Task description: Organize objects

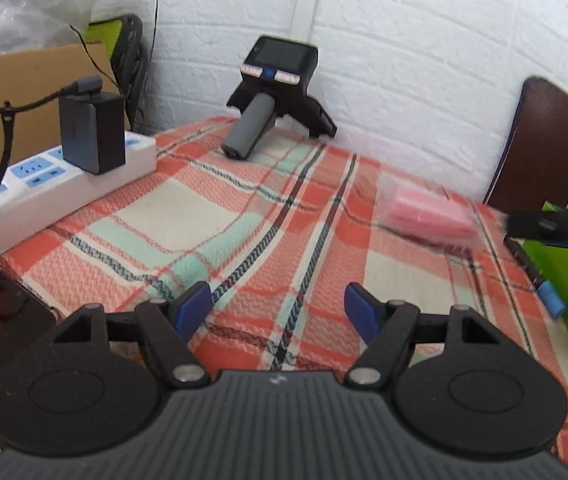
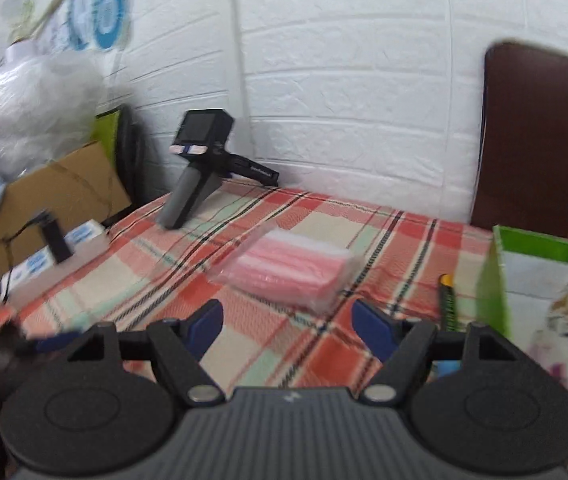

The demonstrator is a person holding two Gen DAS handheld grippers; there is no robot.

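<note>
Claws, left [image 1: 277, 307] and right [image 2: 288, 325], spread wide, empty; pink packet [image 2: 290, 276] blurred; green box [image 2: 556, 304] cut off.

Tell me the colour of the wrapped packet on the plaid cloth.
Pink packet, in clear wrap; sharpest in the right wrist view.

Small white lettering runs along the black arm of the handheld device [image 2: 204, 160], too blurred to read.
</note>
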